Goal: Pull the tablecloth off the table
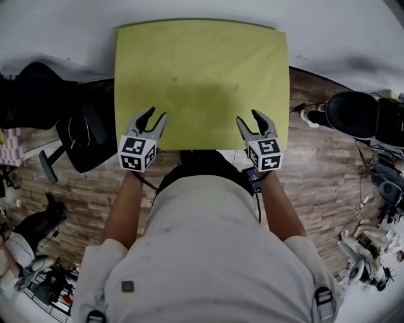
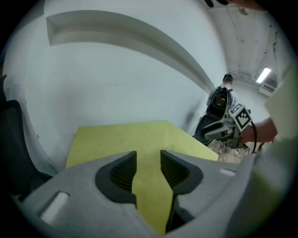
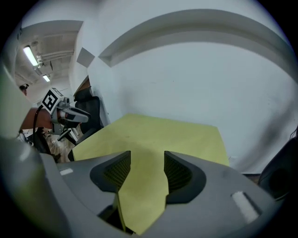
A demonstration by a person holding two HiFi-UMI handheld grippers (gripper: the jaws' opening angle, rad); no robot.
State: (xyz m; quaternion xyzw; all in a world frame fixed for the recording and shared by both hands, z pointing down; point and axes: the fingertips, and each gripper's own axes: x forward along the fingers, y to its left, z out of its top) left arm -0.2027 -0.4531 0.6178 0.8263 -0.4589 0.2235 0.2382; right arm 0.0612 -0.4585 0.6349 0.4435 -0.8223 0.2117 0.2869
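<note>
Tablecloth (image 1: 202,82), yellow-green, lies spread flat over the table (which it hides), with its far edge against the white wall (image 1: 202,9) and its near edge just in front of the person. The left gripper (image 1: 156,113) and right gripper (image 1: 249,118) sit at that near edge, one by each corner. Both have jaws apart, with cloth showing in the gap and no pad pressing on it.
</note>
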